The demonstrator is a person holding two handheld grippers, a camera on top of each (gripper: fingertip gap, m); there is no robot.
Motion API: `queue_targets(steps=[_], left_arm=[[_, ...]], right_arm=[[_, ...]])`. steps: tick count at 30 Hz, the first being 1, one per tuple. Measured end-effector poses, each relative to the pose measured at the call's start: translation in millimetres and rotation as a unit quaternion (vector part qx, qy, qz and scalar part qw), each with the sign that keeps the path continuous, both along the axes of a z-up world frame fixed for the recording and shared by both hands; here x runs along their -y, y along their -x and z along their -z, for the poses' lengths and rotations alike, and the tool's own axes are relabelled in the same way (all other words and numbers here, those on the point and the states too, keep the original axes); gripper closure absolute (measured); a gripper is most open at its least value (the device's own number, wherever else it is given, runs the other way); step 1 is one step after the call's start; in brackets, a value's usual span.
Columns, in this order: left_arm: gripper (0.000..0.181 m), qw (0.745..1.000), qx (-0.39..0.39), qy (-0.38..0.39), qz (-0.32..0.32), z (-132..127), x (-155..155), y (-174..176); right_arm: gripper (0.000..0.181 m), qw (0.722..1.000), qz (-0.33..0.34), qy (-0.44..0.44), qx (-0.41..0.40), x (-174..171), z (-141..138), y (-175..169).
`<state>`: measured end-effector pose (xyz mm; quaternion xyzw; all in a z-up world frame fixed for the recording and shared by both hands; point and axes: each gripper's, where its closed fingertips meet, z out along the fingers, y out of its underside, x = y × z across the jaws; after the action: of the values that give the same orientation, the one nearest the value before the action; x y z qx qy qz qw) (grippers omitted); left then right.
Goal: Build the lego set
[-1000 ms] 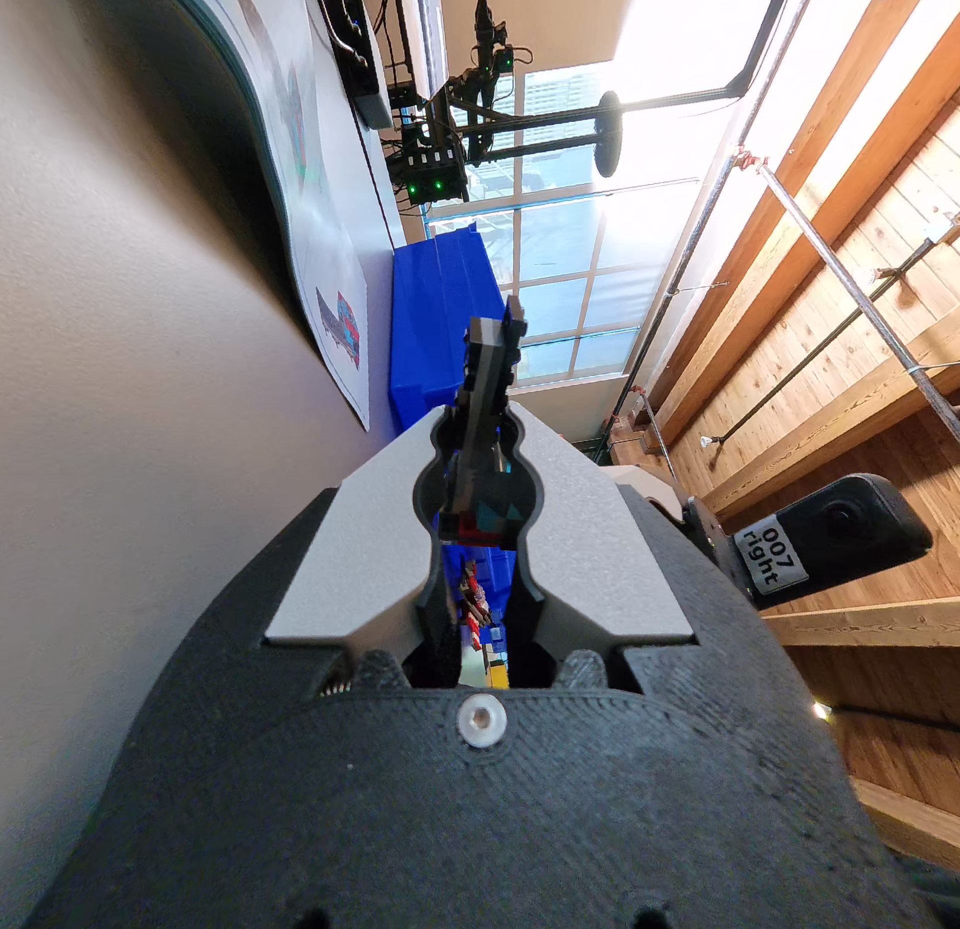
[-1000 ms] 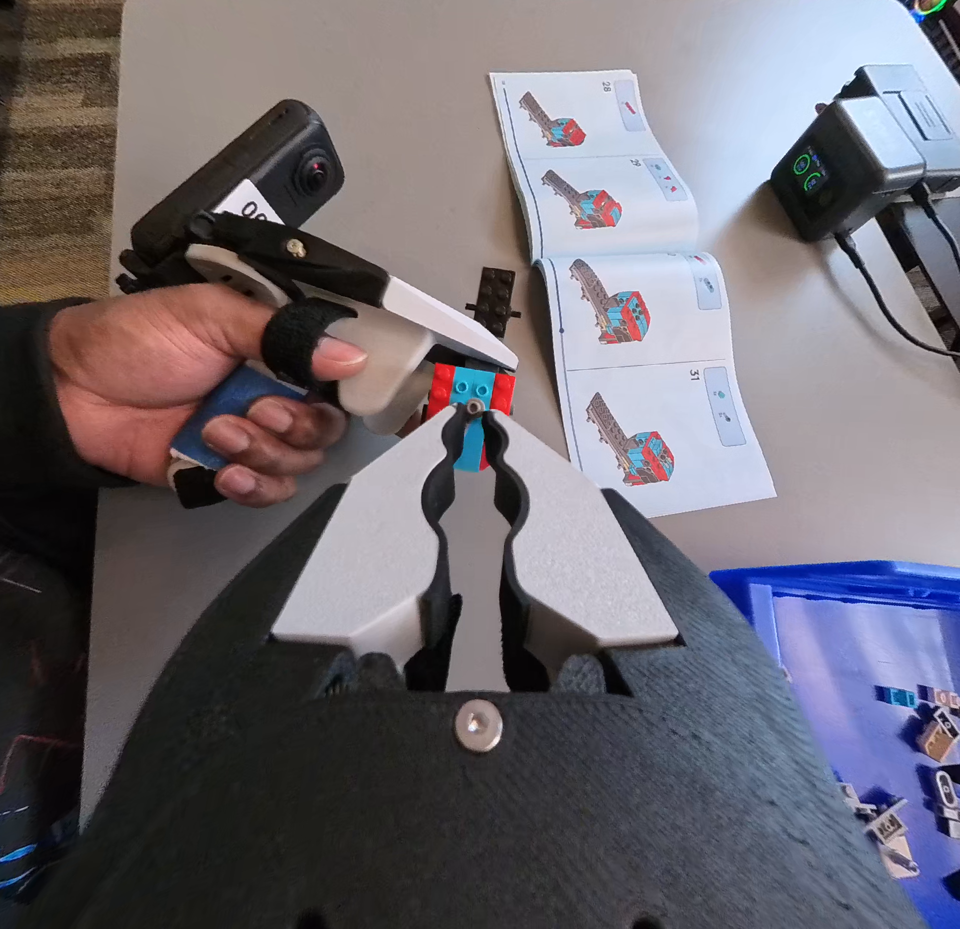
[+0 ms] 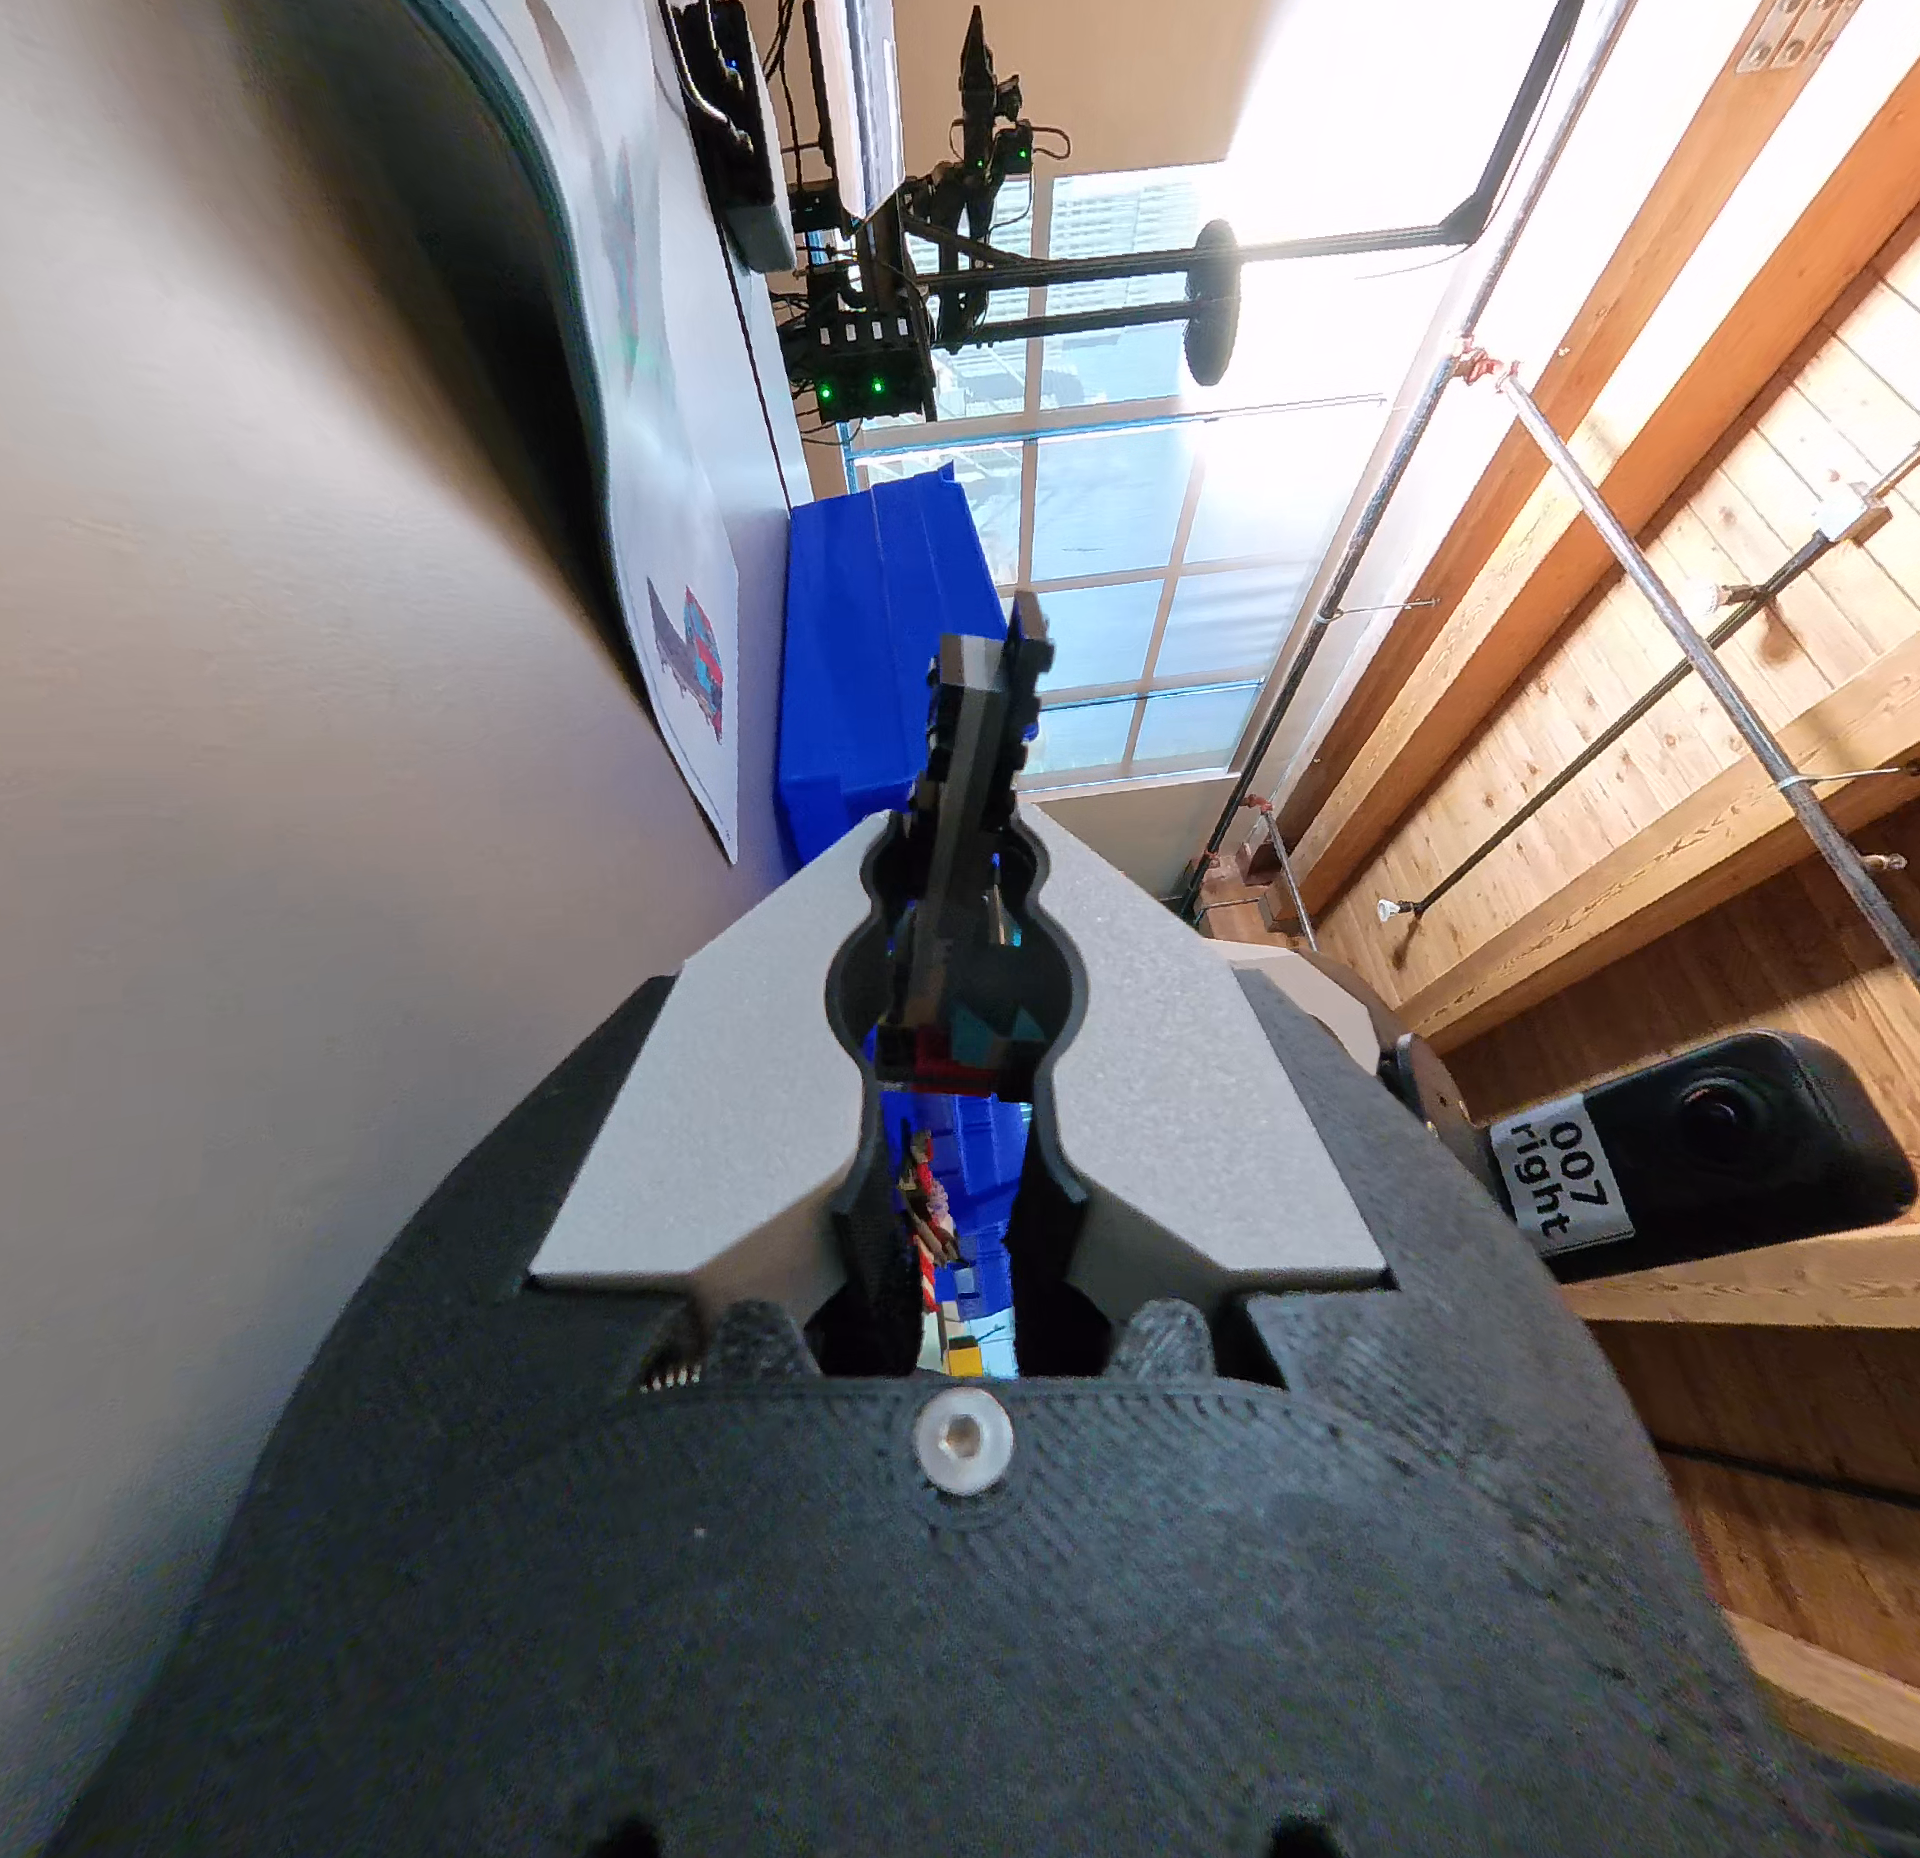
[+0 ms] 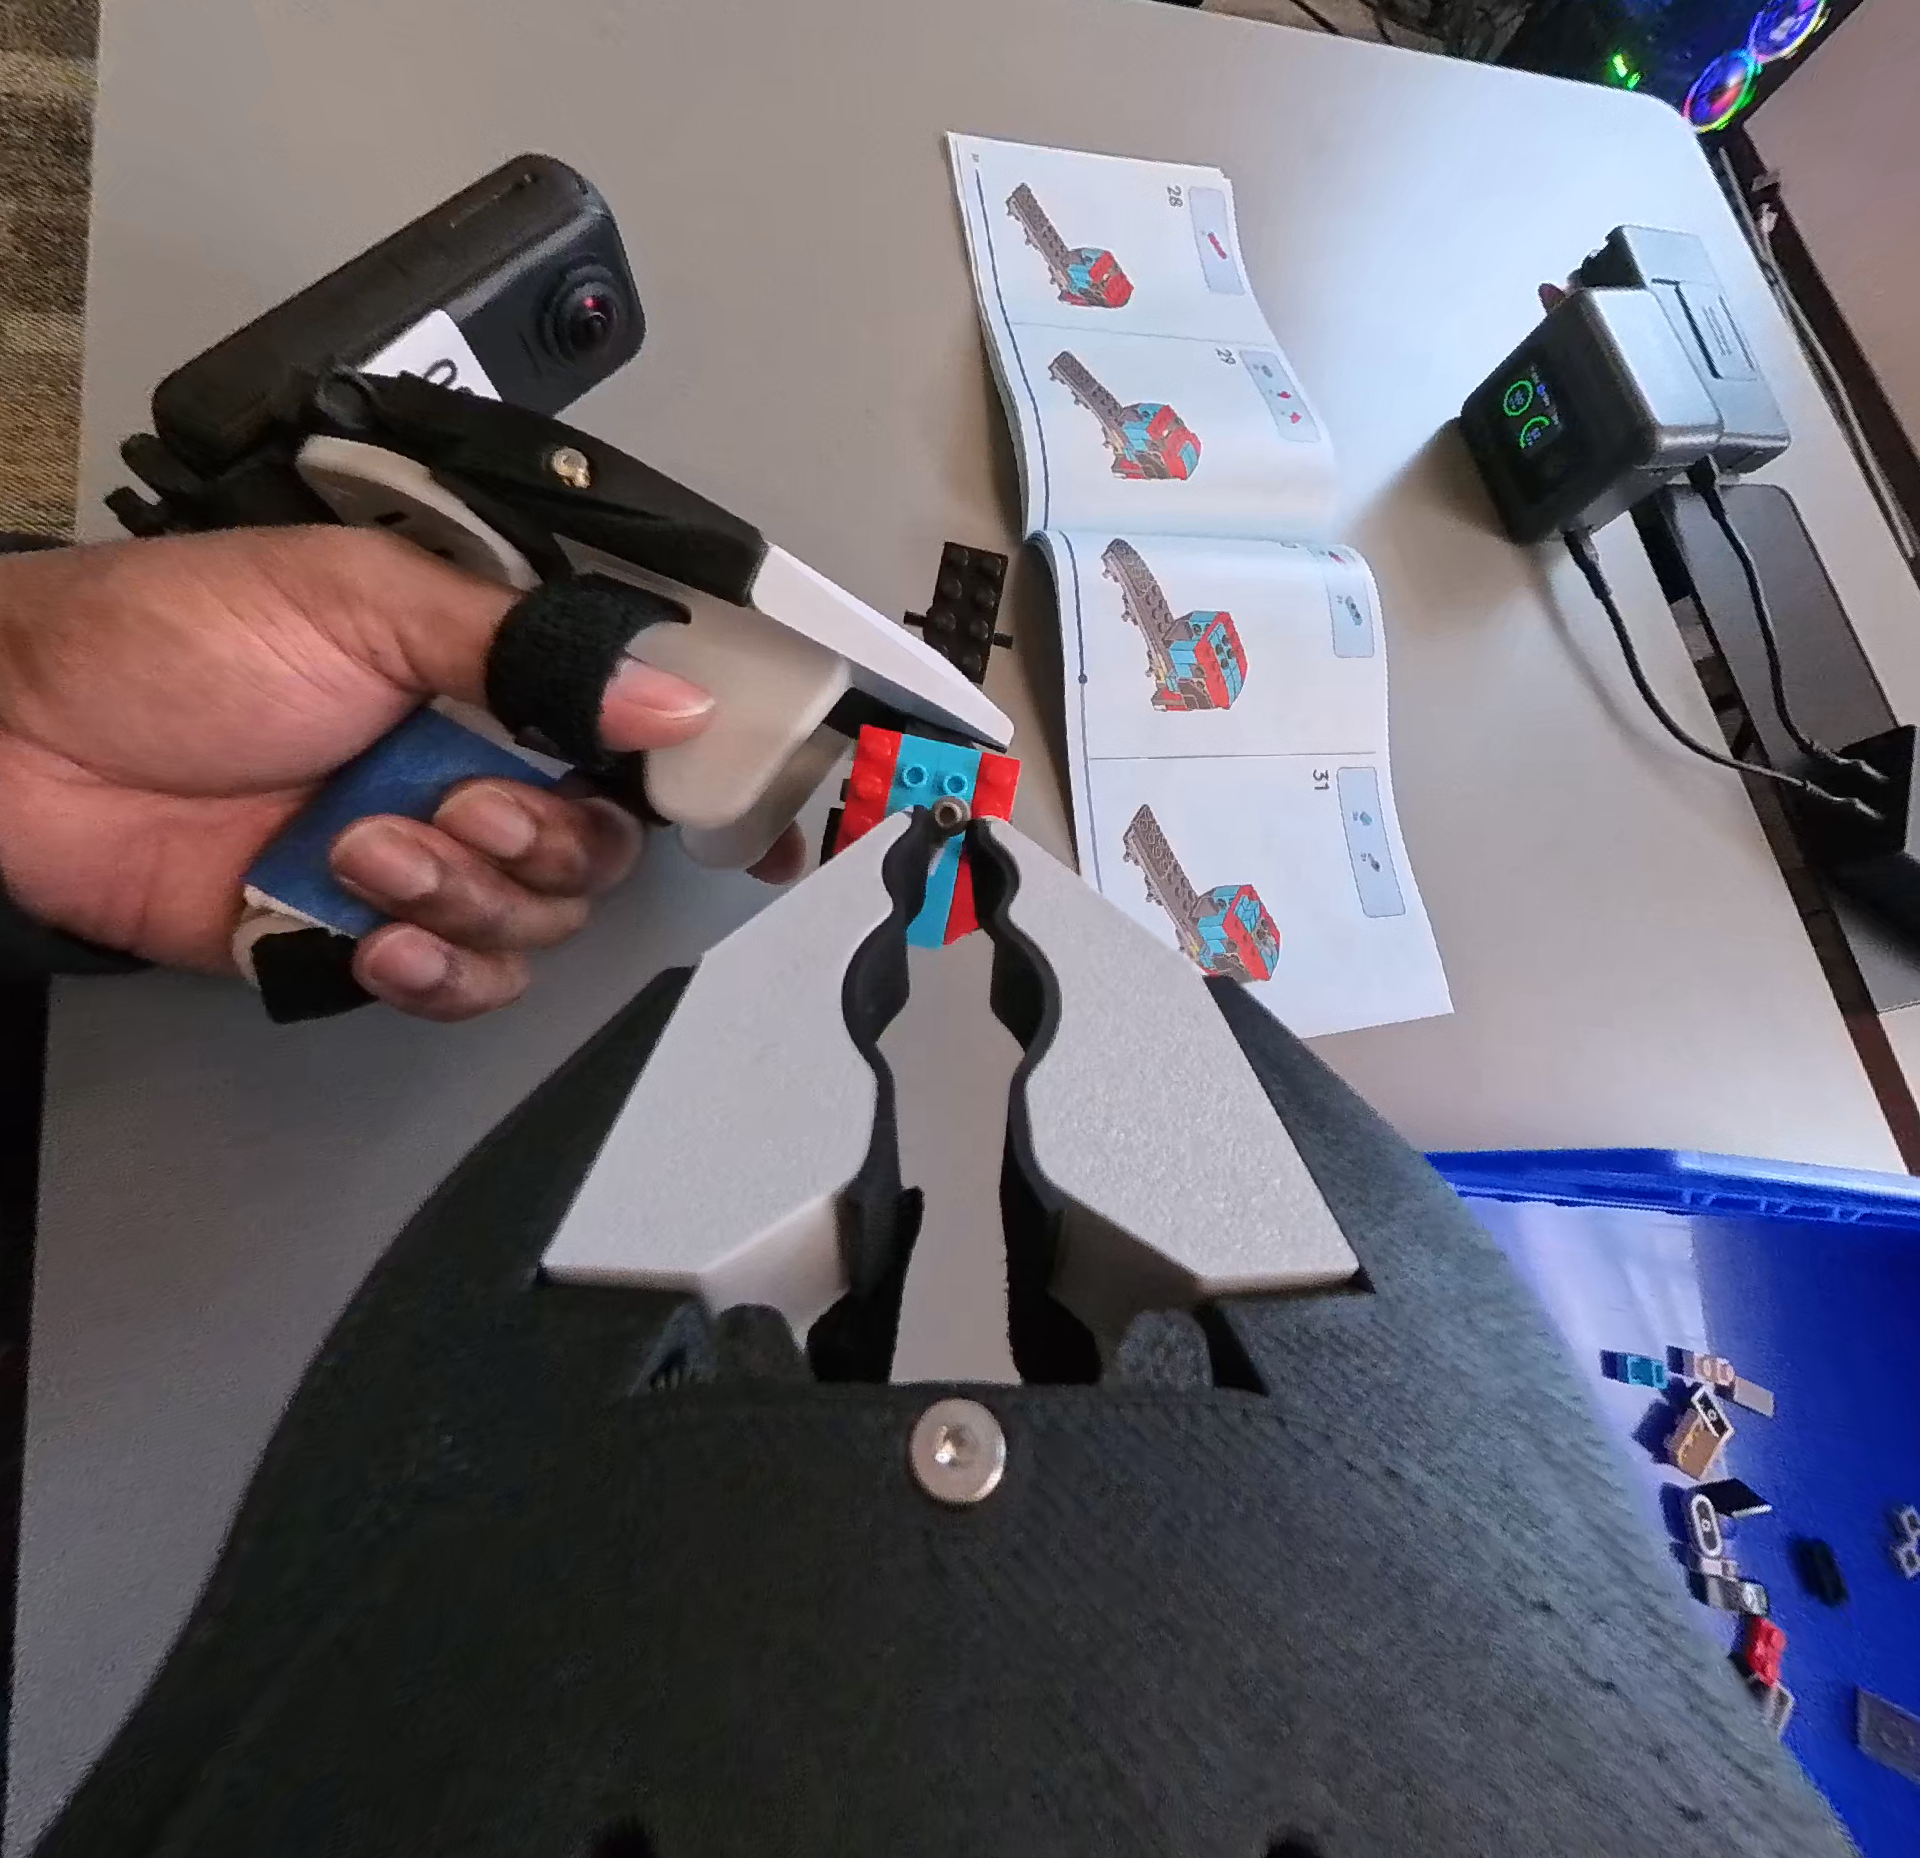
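Right wrist view: open instruction booklet (image 4: 1195,561), a black plate (image 4: 971,603) and blue parts bin (image 4: 1704,1445) lie on the grey table (image 4: 727,198), while the right gripper (image 4: 943,821) pinches a small grey stud (image 4: 947,814) against the red-and-blue lego model (image 4: 935,785) clamped in the left gripper (image 4: 914,728), directly ahead.

Left gripper (image 3: 956,935) lies rolled on its side, its grey fingers (image 3: 727,1081) clamped tight on what sits between them — a bare hand (image 4: 260,728) grips its handle, one finger through a black strap. Right gripper (image 4: 943,832) angles down, its tips pinched nearly together — right against the left one's load.
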<state>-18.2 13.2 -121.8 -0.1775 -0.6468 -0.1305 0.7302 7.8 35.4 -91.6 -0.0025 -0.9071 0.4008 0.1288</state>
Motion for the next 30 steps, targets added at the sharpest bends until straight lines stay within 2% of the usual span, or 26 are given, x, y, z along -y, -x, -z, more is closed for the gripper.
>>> queue_targets(steps=[30], left_arm=[[0.165,1.0,-0.001,-0.028,-0.004,-1.4,4.2,-1.2]], right_arm=[[0.172,0.999,-0.006,0.0,-0.033,7.8,-4.4,0.4]])
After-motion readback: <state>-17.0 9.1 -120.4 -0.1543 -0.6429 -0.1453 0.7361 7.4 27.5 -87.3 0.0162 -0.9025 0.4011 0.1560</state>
